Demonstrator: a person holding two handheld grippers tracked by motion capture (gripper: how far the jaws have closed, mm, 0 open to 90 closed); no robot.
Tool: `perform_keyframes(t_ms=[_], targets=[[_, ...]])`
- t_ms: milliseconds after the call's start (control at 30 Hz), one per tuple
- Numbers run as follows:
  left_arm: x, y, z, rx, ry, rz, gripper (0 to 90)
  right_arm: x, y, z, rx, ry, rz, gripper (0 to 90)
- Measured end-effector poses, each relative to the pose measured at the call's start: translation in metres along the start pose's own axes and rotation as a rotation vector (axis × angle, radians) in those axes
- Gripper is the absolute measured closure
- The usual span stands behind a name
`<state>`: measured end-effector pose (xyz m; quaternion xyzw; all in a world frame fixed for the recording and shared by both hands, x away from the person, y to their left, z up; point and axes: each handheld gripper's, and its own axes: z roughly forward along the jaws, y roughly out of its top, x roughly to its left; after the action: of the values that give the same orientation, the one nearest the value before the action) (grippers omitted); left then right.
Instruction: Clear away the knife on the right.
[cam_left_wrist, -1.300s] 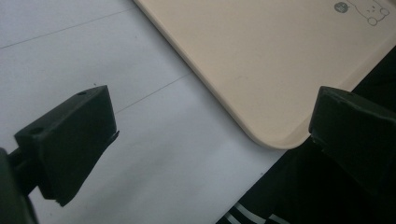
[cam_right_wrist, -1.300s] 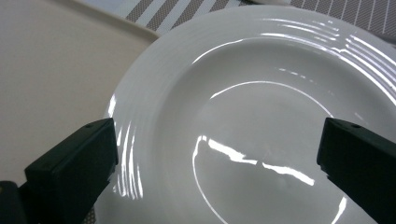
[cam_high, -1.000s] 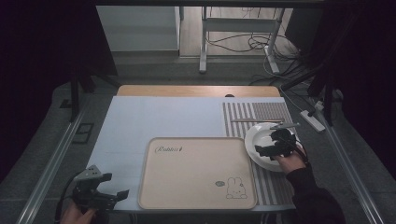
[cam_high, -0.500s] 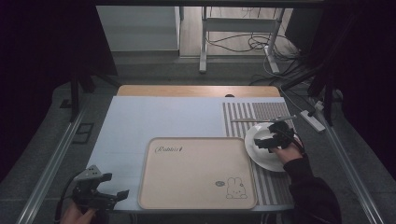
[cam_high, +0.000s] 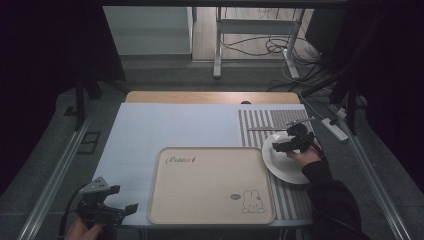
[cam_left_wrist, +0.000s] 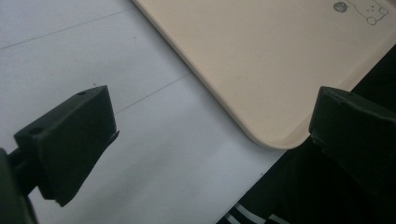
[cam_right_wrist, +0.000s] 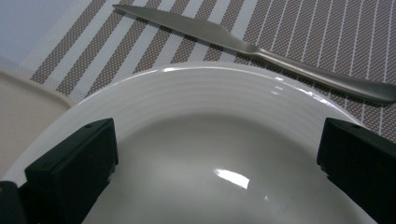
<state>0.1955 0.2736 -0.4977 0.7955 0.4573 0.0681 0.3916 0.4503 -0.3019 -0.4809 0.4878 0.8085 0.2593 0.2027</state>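
One table (cam_high: 165, 125) carries the whole scene; its top is pale blue-white, with a strip of bare wood along the far edge; beyond it lies a dim room with a grey floor, a metal frame leg, and a tangle of cables (cam_high: 260, 47) on the ground; dark curtains close in on either side. One striped placemat (cam_high: 260, 120) covers the right part of the table, brown and white in narrow bands; one beige tray (cam_high: 210, 185), printed with a small rabbit in its near right corner, sits at the near middle, its right edge just beside the mat. One white plate (cam_high: 280, 165) rests on the mat, close against the tray's right edge; one silver knife (cam_right_wrist: 261, 51) lies flat on the mat just beyond the plate's far rim, apart from it.

Two grippers are in hand; the right gripper (cam_high: 295, 141) hangs over the far part of the plate, its jaws spread wide with the plate's bowl between them in the right gripper view, gripping nothing; whether they touch the china I cannot tell. The left gripper (cam_high: 107, 207) sits at the table's near left corner, left of the tray; its jaws also gape wide and hold nothing, framing the tray's rounded corner and bare tabletop in the left gripper view.
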Motion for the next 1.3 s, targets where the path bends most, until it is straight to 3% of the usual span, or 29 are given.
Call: perform_keyframes(t_ms=[1300], targets=[[0.000,0.000,0.000,-0.002,-0.002,0.002,0.5,-0.052,0.055,0.043,0.058,-0.083,0.082,0.0]])
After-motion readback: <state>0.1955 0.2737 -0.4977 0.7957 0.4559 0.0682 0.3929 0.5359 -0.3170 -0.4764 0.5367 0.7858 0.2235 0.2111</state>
